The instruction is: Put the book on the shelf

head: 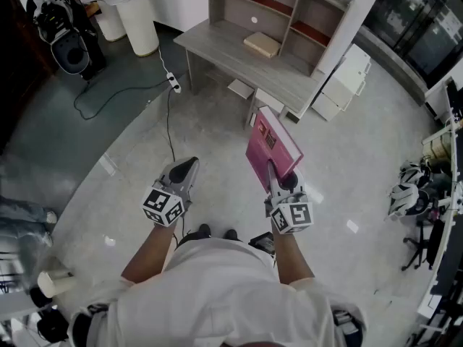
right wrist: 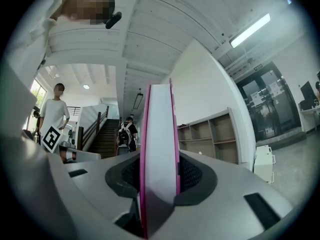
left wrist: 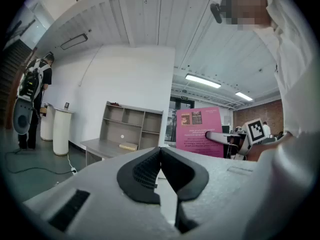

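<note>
A magenta book (head: pixel 269 150) stands upright in my right gripper (head: pixel 278 183), whose jaws are shut on its lower edge; in the right gripper view the book (right wrist: pixel 159 154) fills the gap between the dark pads. My left gripper (head: pixel 184 170) is held level to the book's left, jaws shut with nothing between them (left wrist: pixel 160 160). The left gripper view shows the book's cover (left wrist: pixel 199 131) off to its right. The grey desk with a shelf unit (head: pixel 278 9) stands some way ahead across the floor, also seen as the shelf unit (left wrist: pixel 132 128) in the left gripper view.
A tan box (head: pixel 261 44) lies on the desk top. A white power strip and cable (head: pixel 173 85) trail on the floor to the left of the desk. White cabinets (head: pixel 343 82) stand at the desk's right. A person with a backpack (left wrist: pixel 30 101) stands far left.
</note>
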Action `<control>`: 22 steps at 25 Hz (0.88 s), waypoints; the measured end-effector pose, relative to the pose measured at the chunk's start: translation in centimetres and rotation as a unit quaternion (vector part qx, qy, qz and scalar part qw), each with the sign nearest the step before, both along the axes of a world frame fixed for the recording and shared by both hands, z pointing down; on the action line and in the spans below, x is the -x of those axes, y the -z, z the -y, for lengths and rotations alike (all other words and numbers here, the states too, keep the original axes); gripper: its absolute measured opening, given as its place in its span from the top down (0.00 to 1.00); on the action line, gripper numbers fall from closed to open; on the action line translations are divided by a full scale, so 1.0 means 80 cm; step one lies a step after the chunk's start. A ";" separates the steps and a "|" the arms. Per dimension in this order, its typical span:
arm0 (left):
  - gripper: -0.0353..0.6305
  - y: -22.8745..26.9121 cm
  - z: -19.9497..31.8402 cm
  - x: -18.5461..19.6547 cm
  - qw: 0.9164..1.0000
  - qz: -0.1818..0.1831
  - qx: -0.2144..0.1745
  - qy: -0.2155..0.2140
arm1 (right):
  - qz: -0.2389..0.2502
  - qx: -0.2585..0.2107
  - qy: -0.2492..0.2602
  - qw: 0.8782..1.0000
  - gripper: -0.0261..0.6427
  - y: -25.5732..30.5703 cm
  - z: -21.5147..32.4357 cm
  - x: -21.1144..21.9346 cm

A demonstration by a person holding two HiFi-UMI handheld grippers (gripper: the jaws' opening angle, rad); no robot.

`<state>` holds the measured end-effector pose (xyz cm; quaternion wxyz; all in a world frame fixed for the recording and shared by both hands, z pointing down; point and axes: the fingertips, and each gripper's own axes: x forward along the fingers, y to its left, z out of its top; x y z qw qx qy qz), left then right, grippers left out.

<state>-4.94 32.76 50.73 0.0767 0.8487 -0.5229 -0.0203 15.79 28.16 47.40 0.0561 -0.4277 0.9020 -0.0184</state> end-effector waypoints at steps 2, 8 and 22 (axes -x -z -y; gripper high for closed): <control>0.92 0.004 0.011 -0.008 1.000 -0.003 -0.008 -0.002 | 0.007 -0.002 0.007 1.000 0.75 0.000 0.006 -0.002; 0.92 0.016 0.025 -0.022 1.000 -0.006 -0.015 -0.013 | 0.016 0.007 0.003 1.000 0.75 -0.003 0.010 -0.018; 0.92 0.009 0.090 -0.048 1.000 -0.009 -0.016 -0.014 | 0.010 -0.007 0.001 1.000 0.75 -0.005 0.075 -0.049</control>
